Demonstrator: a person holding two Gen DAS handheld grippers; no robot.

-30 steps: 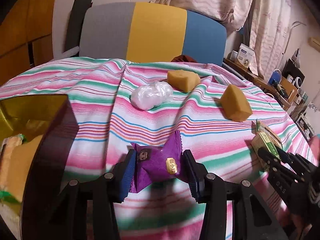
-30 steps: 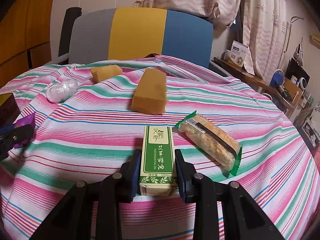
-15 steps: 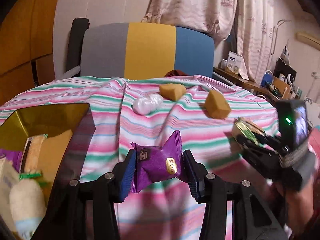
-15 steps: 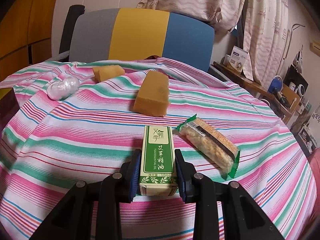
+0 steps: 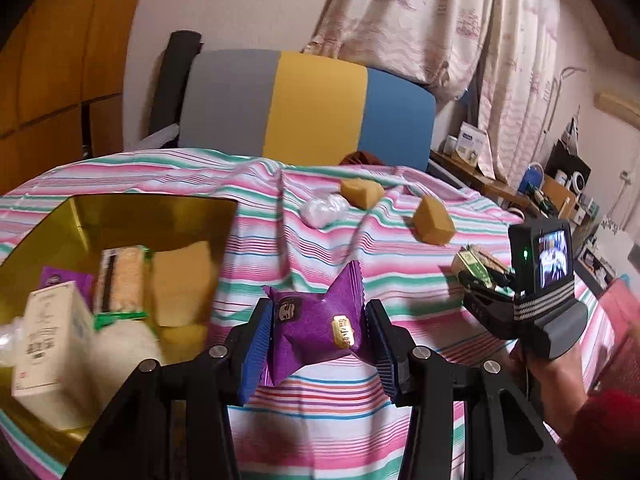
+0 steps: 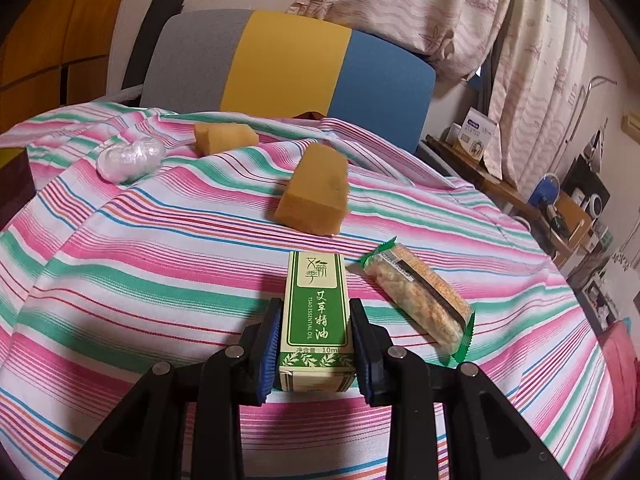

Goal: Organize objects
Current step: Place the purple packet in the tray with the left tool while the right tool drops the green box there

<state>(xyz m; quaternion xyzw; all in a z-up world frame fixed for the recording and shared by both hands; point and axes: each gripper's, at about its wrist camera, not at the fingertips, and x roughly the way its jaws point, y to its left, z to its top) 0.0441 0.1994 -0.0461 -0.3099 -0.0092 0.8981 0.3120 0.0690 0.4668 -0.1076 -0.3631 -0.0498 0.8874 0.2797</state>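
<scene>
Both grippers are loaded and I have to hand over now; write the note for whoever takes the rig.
Left gripper: shut on purple snack packet, held beside the gold box.
Right gripper: shut on green essential-oil carton.
Done: the box holds a white carton, a cereal bar and more.
Left on the cloth: two yellow sponge blocks, white plastic bundle, cereal bar.

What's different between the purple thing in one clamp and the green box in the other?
The purple foil snack packet is soft and crinkled with flared ends; the green-and-cream cardboard essential oil box is rigid and straight-edged. The packet bears a small gold label; the box carries printed Chinese characters and leaves. Both are clamped between blue-padded jaws, above the striped cloth.
</scene>
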